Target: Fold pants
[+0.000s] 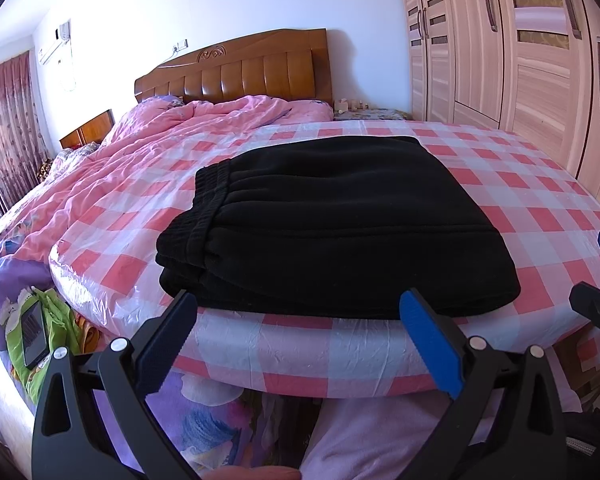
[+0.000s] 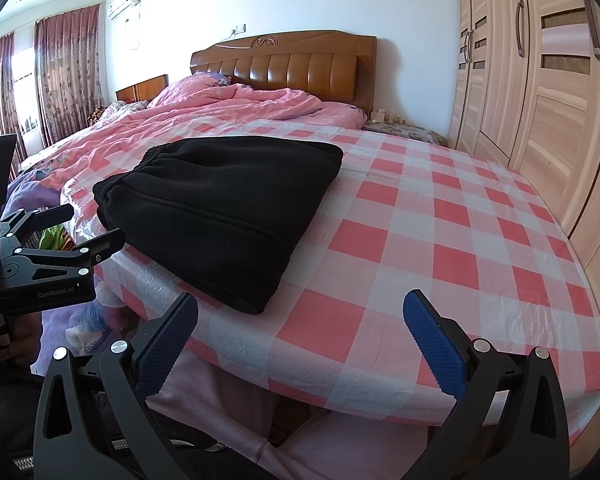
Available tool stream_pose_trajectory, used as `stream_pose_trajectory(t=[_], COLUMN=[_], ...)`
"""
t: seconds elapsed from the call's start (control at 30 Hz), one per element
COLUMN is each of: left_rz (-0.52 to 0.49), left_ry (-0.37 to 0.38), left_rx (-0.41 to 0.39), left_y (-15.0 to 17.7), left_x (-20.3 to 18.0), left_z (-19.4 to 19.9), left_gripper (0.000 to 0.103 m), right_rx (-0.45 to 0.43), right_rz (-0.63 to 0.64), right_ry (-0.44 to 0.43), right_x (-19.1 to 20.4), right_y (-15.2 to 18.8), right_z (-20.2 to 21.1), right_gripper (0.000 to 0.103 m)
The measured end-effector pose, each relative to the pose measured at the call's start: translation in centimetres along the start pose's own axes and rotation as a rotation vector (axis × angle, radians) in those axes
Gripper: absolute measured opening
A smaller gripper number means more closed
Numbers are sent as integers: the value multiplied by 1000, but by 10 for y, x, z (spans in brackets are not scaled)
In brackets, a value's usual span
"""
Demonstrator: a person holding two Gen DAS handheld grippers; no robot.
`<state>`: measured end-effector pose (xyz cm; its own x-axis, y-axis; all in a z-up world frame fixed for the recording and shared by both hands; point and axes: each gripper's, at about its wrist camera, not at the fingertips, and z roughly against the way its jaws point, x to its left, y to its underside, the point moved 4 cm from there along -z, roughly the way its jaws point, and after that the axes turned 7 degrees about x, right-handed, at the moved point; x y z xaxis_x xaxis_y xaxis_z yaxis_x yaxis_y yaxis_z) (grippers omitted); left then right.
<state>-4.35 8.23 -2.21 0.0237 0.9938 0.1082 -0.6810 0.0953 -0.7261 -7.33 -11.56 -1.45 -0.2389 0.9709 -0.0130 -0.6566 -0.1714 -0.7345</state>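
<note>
Folded black pants (image 1: 328,224) lie as a compact, layered rectangle on the pink-and-white checked sheet (image 1: 520,184), close to the near edge of that sheet. The elastic waistband (image 1: 204,204) forms the pants' left end; the smooth folded edge forms the right end. The long axis of the bundle runs obliquely, from the sheet's near edge back toward the wooden headboard (image 1: 236,68).

The left gripper (image 1: 296,320) hangs just off the sheet's near edge, directly in front of the pants. Its jaws are spread wide and grasp nothing; the near hem of the bundle lies in the gap between the two fingertips, and whether the tips touch the cloth cannot be told.

The right gripper (image 2: 300,316) also stands wide open and empty, over bare checks of the sheet. From it, the pants (image 2: 220,208) lie ahead and to the left, their near right corner just beside its left fingertip. The left gripper (image 2: 88,230) appears at the left margin of the right wrist view, beside the pants' near left corner.

Judged from the stacked layers, the folding appears essentially complete. The governing relation is that the left gripper faces the bundle square-on and is the nearer of the two, while the right gripper is offset toward the pants' right side. Any remaining adjustment, such as squaring or a final fold across the long axis, would fall more readily to the left gripper, the right approaching from the side.
</note>
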Motion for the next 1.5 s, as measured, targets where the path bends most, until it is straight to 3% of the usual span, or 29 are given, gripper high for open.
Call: stream_pose_trajectory(t=[1.5], left_rz=[43], left_ry=[-1], left_rx=[33], left_y=[2], left_x=[5], left_z=[-6], left_gripper=[101], right_rx=[3], right_rz=[-1], right_ry=[-3], right_x=[3], right_y=[2], right_z=[1], right_gripper=[99])
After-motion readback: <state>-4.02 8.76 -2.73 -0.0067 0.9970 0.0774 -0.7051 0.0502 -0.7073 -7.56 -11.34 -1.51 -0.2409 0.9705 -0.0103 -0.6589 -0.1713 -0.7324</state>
